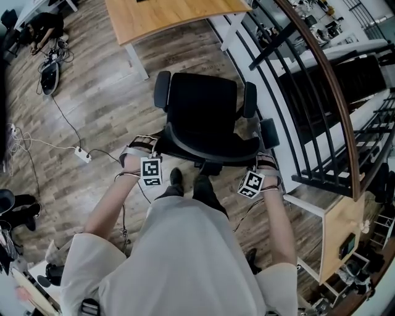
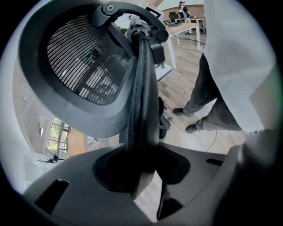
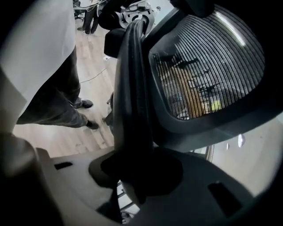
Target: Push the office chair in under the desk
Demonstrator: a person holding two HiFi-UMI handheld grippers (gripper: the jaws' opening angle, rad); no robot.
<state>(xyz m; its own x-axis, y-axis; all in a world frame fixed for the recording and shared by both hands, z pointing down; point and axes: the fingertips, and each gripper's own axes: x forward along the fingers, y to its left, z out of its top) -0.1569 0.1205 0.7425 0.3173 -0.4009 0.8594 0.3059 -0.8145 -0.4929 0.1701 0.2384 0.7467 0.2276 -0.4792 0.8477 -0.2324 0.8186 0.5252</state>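
The black office chair (image 1: 203, 114) stands on the wood floor just in front of me, its seat facing the light wooden desk (image 1: 166, 18) at the top of the head view. A strip of floor lies between chair and desk. My left gripper (image 1: 159, 148) is shut on the left edge of the mesh backrest (image 2: 141, 88), which runs down between its jaws (image 2: 141, 170). My right gripper (image 1: 262, 159) is shut on the right edge of the backrest (image 3: 132, 88), the frame pinched between its jaws (image 3: 137, 170).
A dark curved railing (image 1: 321, 92) with bars runs close along the chair's right side. A power strip (image 1: 82, 154) and cables lie on the floor at left. My own feet (image 1: 176, 179) stand right behind the chair. A wooden cabinet (image 1: 339, 228) is at lower right.
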